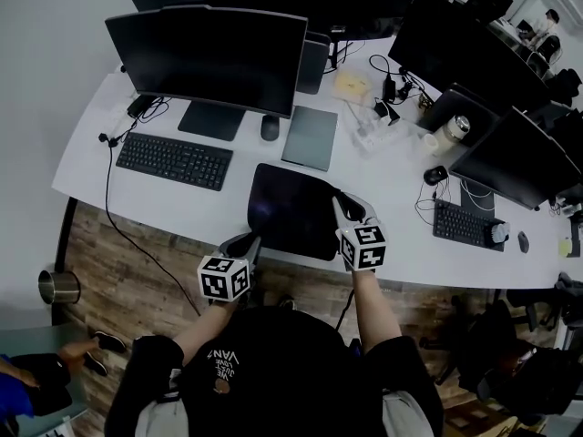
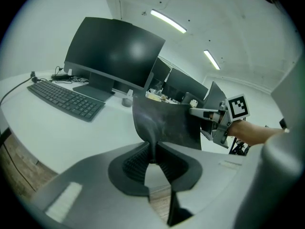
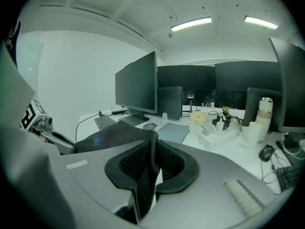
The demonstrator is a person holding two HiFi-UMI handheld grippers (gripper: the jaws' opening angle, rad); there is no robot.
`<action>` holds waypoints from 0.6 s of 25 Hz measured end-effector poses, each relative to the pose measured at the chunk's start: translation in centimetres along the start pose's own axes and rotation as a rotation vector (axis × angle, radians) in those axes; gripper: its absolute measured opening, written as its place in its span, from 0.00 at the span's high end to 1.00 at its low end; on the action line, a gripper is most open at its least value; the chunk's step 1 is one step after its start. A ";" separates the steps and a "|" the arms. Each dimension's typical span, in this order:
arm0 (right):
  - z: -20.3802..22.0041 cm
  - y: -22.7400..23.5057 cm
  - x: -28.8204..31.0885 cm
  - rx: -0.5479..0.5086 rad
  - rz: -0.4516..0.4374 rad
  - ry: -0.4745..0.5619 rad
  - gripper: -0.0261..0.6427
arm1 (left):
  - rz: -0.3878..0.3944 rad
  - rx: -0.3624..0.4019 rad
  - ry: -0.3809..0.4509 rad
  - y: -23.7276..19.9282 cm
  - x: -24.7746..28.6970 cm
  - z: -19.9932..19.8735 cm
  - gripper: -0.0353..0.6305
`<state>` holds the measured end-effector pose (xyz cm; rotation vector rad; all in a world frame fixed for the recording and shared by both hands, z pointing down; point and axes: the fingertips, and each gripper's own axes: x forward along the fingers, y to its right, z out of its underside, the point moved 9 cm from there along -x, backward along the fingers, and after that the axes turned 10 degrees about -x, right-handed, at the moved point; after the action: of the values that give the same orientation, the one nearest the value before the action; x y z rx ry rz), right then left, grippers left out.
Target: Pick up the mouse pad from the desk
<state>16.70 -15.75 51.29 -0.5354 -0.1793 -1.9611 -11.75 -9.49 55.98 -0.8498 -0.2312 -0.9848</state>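
Observation:
The black mouse pad (image 1: 290, 209) hangs in the air over the white desk's (image 1: 137, 203) near edge, bent and held at two corners. My left gripper (image 1: 254, 242) is shut on its near left corner, and my right gripper (image 1: 343, 208) is shut on its near right side. In the left gripper view the mouse pad (image 2: 166, 123) rises curled from between the pinched jaws, with the right gripper (image 2: 202, 113) at its far edge. The right gripper view shows the mouse pad (image 3: 114, 133) folded into the jaws and the left gripper (image 3: 52, 137) at the far left.
On the desk behind the pad stand a black keyboard (image 1: 173, 160), a monitor (image 1: 211, 57), a mouse (image 1: 270, 127) and a grey flat tablet (image 1: 311, 137). Cables, a bottle (image 1: 458, 127) and more monitors crowd the right. A metal cup (image 1: 58, 287) stands on the floor at the left.

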 end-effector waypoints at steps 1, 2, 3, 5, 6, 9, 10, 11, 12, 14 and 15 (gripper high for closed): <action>-0.3 -0.1 -0.5 -0.002 -0.001 0.012 0.88 | 0.002 0.001 0.010 0.2 -0.3 0.0 0.87; -0.6 -0.1 -0.9 -0.005 -0.002 0.025 0.88 | 0.003 0.002 0.020 0.5 -0.7 0.0 0.87; -0.9 -0.2 -1.4 -0.009 -0.003 0.037 0.88 | 0.004 0.002 0.030 0.7 -1.0 0.0 0.87; -1.5 -0.4 -2.3 -0.016 -0.005 0.061 0.88 | 0.006 0.004 0.050 1.1 -1.6 0.1 0.87; -1.8 -0.5 -2.7 -0.018 -0.007 0.073 0.88 | 0.007 0.006 0.060 1.3 -1.9 0.1 0.87; -2.3 -0.7 -3.9 -0.019 -0.007 0.109 0.88 | 0.011 0.009 0.089 1.8 -2.6 0.3 0.87; -2.5 -0.8 -4.3 -0.019 -0.006 0.120 0.88 | 0.012 0.010 0.098 2.0 -2.8 0.4 0.87; -2.6 -0.8 -4.8 -0.018 -0.006 0.130 0.88 | 0.014 0.012 0.105 2.2 -3.0 0.5 0.87; -2.8 -0.9 -5.2 -0.018 -0.006 0.140 0.88 | 0.016 0.014 0.112 2.4 -3.2 0.6 0.87; -3.0 -1.0 -6.1 -0.016 -0.004 0.156 0.88 | 0.019 0.019 0.124 2.7 -3.6 0.8 0.87; -3.1 -1.0 -6.5 -0.015 -0.003 0.164 0.88 | 0.020 0.021 0.129 2.9 -3.8 0.8 0.87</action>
<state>17.16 -11.07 45.76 -0.3823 -0.0622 -1.9998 -11.37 -5.68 53.01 -0.7649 -0.1222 -1.0128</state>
